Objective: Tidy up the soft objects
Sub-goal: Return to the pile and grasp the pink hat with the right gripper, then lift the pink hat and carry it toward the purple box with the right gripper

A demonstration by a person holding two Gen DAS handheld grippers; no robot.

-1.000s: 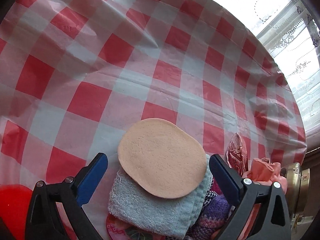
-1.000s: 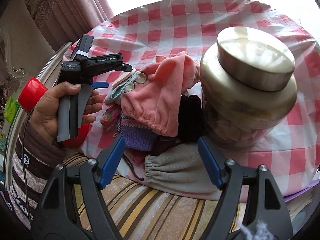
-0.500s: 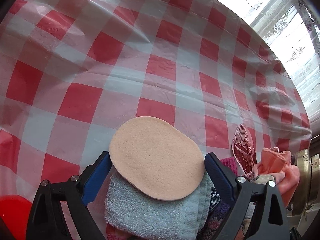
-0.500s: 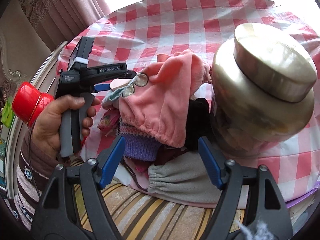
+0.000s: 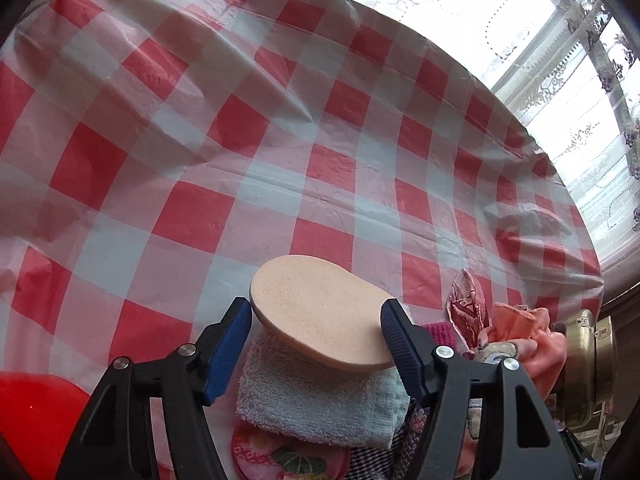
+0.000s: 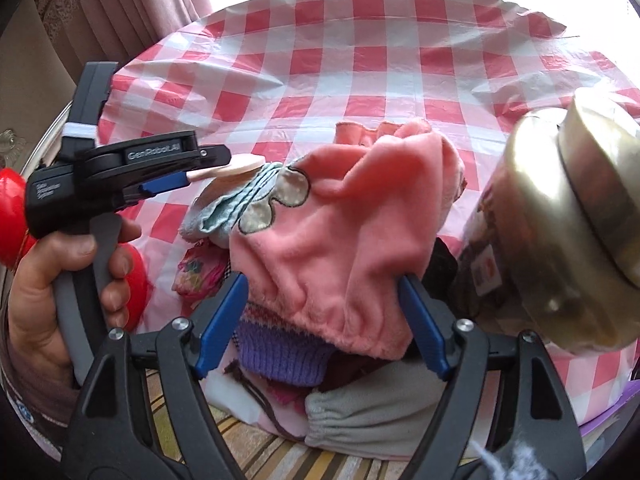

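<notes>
Sponge [image 5: 326,312] btwn closing left hand-held gripper [image 5: 316,326]

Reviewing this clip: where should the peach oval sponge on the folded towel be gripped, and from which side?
Grip the peach sponge across its short width, on the rounded side edges, coming from above and behind. It lies flat and thin on the blue towel, so only its edges offer purchase. The left hand-held gripper is closing there.

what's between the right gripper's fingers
The pink fleece garment, over a purple knit piece, fills the right gripper, in the right wrist view.
</notes>
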